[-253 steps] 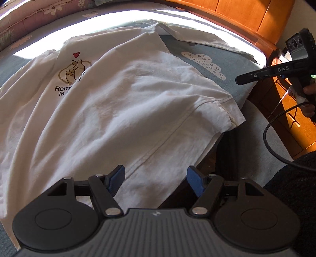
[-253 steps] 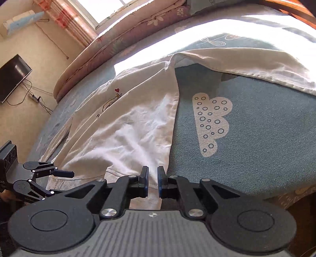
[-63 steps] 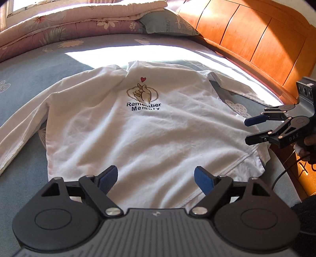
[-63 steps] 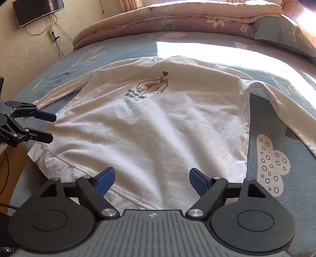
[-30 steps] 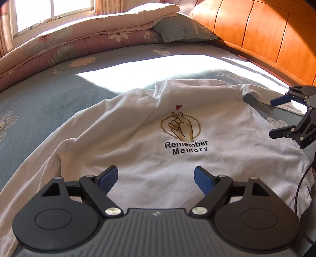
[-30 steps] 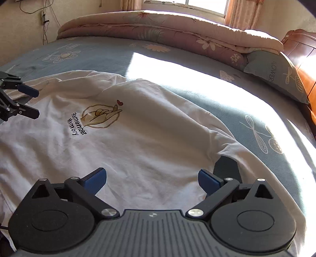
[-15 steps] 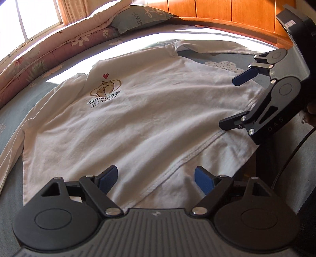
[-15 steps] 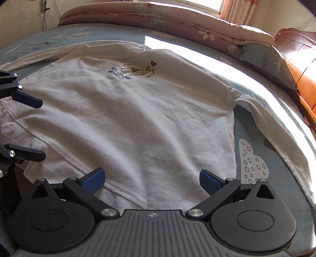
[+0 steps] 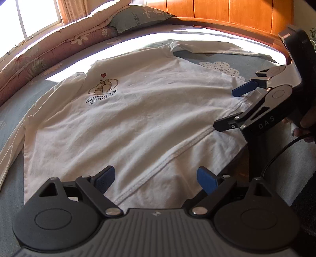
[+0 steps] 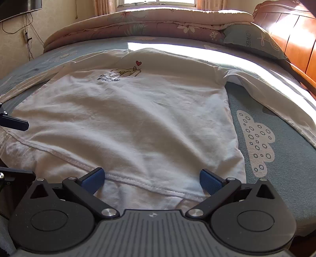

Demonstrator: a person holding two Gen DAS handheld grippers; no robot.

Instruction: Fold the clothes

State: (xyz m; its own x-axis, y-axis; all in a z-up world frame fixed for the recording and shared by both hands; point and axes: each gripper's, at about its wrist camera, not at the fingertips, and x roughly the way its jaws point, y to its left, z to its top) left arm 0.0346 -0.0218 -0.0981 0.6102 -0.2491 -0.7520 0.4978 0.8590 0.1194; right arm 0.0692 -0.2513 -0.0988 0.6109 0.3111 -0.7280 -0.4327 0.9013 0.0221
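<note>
a white long-sleeved shirt (image 10: 138, 118) lies spread flat, print up, on the bed (image 10: 276, 178), with no fold made yet. the left gripper (image 9: 156, 179) is opening and the right gripper (image 10: 152, 179) is spread wide, both empty above the hem (image 10: 146, 182).

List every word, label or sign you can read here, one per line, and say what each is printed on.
"DAS": on the black body of the right gripper, seen from the left wrist.
"FLOWER" (first letter unclear): on the grey-green pillow by the wooden headboard.
Two black lines under a red heart on the white long-sleeved shirt: too blurred; perhaps "Remember" above "Memory".
Small emblem on the left gripper: a mark, no letters.
</note>
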